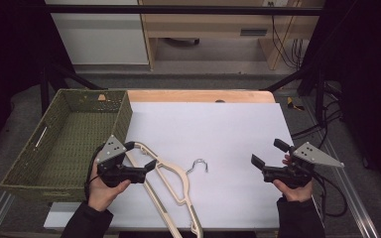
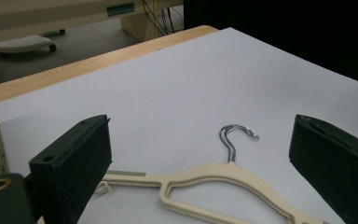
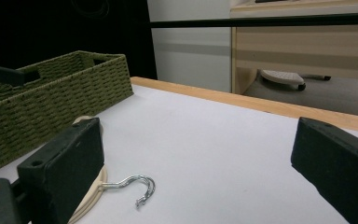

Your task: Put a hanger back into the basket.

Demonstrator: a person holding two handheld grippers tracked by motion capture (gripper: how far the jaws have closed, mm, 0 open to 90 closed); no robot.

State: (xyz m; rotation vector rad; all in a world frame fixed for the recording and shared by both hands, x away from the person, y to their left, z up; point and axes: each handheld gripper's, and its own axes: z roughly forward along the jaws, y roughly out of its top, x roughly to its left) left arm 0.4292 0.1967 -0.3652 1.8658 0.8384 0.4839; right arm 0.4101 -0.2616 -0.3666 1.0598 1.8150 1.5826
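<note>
Likely light, stiff and slick, the cream plastic hanger (image 1: pixel 171 181) lies flat. Its shoulder bar, between the left gripper (image 1: pixel 140 159)'s wide-open, empty jaws, looks the best hold. Well off, the right gripper (image 1: pixel 268 154) gapes empty too.

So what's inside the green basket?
The basket looks empty: bare woven floor and walls. The near right corner is hidden by the left tool, so I can't see there.

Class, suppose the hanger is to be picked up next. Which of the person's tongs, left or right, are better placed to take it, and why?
Probably left. The left tongs are open and sit right over the cream hanger, near the green basket. The right tongs, also open, are well off to the side over bare white sheet.
</note>
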